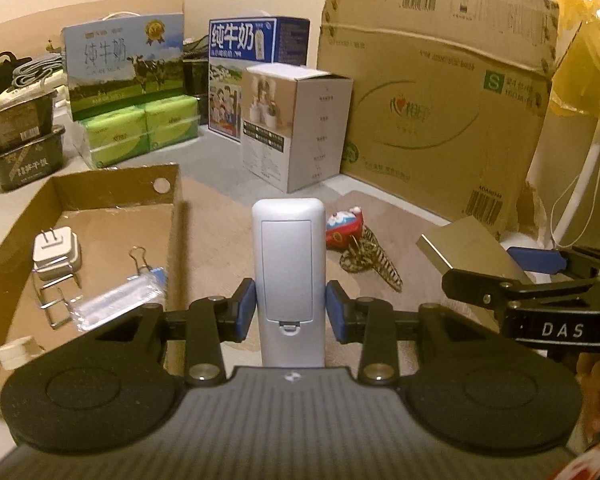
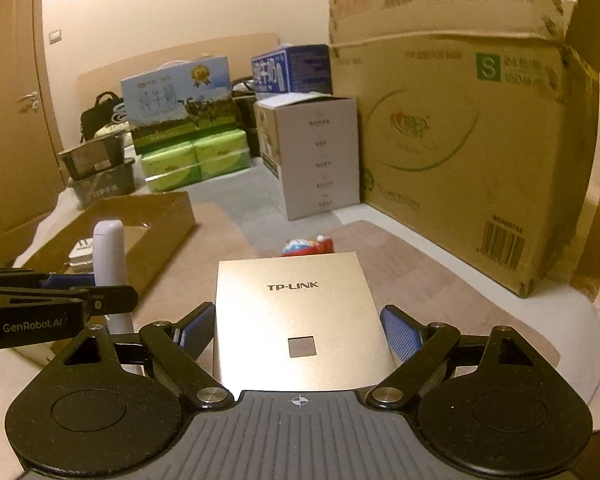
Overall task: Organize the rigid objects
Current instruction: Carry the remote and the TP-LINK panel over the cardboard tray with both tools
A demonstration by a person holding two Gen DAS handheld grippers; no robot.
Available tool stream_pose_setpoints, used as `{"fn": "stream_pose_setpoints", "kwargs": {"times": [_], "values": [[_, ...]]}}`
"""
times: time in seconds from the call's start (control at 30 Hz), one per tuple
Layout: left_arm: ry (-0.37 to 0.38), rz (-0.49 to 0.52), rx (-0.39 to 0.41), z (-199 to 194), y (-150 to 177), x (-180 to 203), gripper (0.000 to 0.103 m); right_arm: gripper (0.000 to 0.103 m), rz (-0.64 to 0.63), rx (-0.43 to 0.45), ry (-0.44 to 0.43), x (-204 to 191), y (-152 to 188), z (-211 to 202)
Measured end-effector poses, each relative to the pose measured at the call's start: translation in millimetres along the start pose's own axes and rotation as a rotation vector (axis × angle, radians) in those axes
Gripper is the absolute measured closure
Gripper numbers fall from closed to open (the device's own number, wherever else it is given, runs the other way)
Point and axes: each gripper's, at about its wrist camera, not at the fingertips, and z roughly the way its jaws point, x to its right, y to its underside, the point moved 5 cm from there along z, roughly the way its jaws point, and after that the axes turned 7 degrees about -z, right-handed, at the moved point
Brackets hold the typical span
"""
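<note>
My left gripper (image 1: 291, 311) is shut on a silver remote control (image 1: 288, 264), back side up, held just right of the open cardboard tray (image 1: 100, 188). The tray holds a white charger plug (image 1: 56, 249), binder clips (image 1: 142, 258) and a clear plastic packet (image 1: 120, 300). My right gripper (image 2: 298, 334) is shut on a gold TP-LINK panel (image 2: 296, 312), held flat above the mat. The right gripper and the panel (image 1: 472, 244) also show at the right of the left wrist view. The remote (image 2: 110, 256) and left gripper (image 2: 72, 292) show at the left of the right wrist view.
A small red-and-blue toy (image 1: 346, 228) and a patterned fabric piece (image 1: 370, 258) lie on the brown mat (image 1: 228, 232). Behind stand a white carton (image 1: 300, 136), a large cardboard box (image 1: 440, 108), milk cartons (image 1: 128, 64), green tissue packs (image 1: 140, 132) and black containers (image 1: 20, 140).
</note>
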Motion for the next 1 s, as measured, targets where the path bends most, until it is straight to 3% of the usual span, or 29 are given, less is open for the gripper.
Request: {"fn": "stream_pose_setpoints", "kwargs": {"times": [0.33,0.67,1.0], "values": [[0.000,0.001,0.035,-41,-29,-36,0.069,0.016,-0.038,0.048,-0.024,-46,-31,-5],[-0.049,-0.033,0.049,-72,-55,-107,0.069,0.016,-0.055,0.070,-0.083,-111,-61,9],[-0.103,-0.038,-0.020,-71,-66,-180,0.069,0.016,-0.056,0.041,-0.149,-169,-79,44]]}}
